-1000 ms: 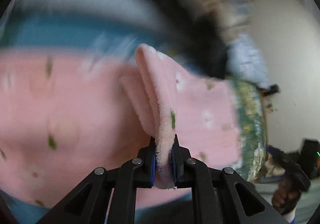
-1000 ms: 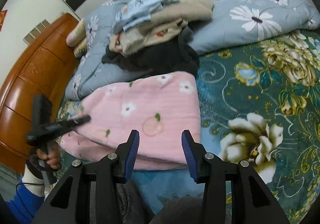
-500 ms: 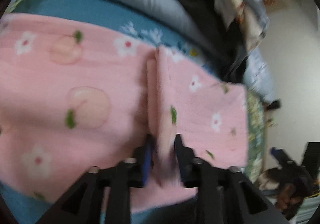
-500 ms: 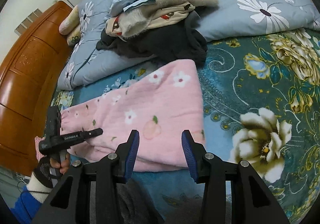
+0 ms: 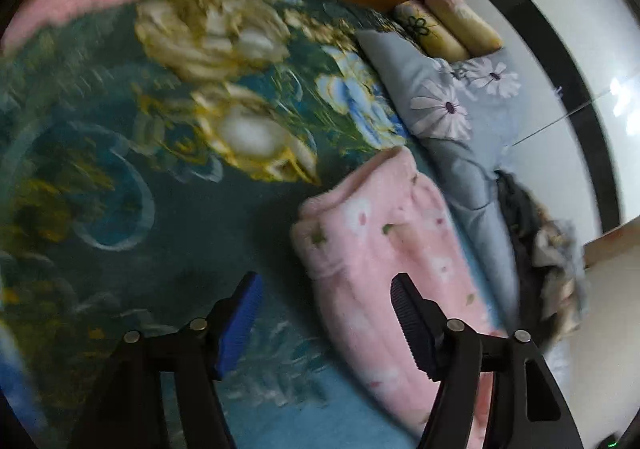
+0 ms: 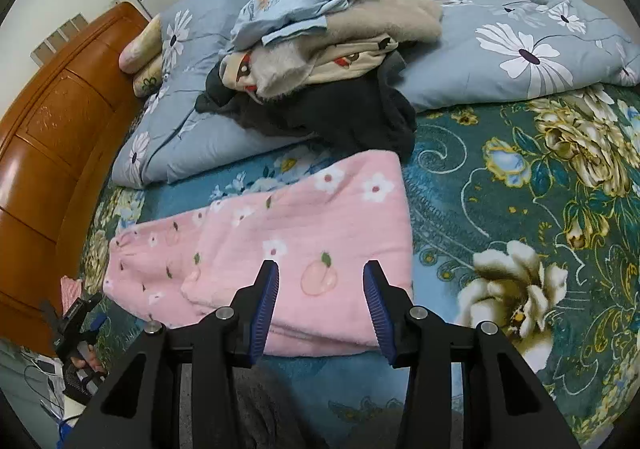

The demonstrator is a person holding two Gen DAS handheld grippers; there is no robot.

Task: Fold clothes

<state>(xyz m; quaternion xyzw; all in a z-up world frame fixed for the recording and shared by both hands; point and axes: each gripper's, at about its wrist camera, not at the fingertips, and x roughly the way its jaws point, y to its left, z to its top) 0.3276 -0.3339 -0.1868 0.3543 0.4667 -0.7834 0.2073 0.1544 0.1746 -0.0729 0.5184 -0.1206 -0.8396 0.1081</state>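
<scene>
My right gripper hangs with fingers apart over the near edge of the pink garment, gripping nothing. My left gripper is spread wide and empty too; the garment lies just ahead and to its right on the bed. It is one folded piece, fleecy pink with white flowers and peaches. Behind it one pile of clothes sits on a blue quilt. Two grippers, both empty.

Home bedroom: floral bed, wooden headboard.
</scene>
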